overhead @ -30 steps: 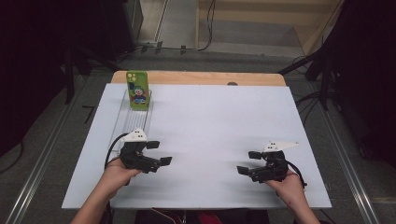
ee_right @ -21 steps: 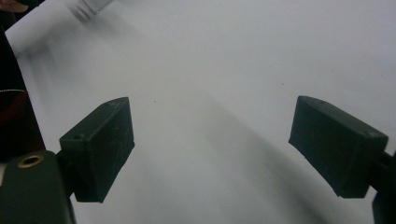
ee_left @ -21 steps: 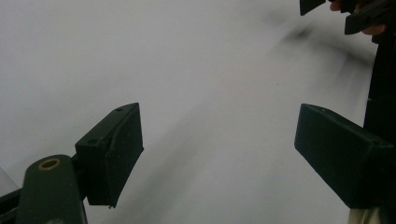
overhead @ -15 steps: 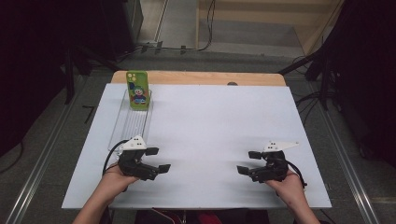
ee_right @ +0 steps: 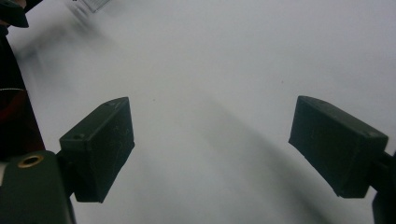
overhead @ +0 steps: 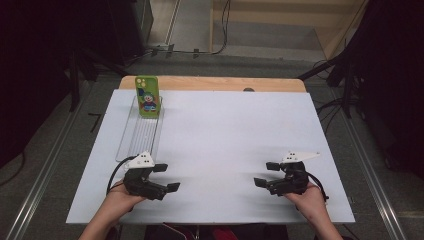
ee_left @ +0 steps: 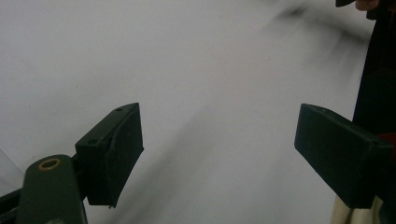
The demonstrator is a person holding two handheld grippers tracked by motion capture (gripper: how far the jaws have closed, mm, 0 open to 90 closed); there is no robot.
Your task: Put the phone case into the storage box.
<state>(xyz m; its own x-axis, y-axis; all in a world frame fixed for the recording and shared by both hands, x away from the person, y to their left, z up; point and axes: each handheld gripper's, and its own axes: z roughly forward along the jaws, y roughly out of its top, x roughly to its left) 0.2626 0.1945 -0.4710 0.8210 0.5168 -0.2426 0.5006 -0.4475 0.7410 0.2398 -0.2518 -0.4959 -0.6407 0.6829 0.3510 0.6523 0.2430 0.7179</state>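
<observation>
High view shows the wide white table sheet under my jaws, the clear ribbed plastic tray ahead of my left gripper, holding the green phone case upright at its far end. My right gripper rests well apart. Both jaws are spread, empty. I judge the reach is not begun; next, my left must advance forward.

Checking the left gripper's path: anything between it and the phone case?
High view: a clear tray lies between the left gripper and the green phone case.

Both hands held their tools low, well apart: the left hand-held gripper and right hand-held gripper faced inward, jaws spread wide.
</observation>
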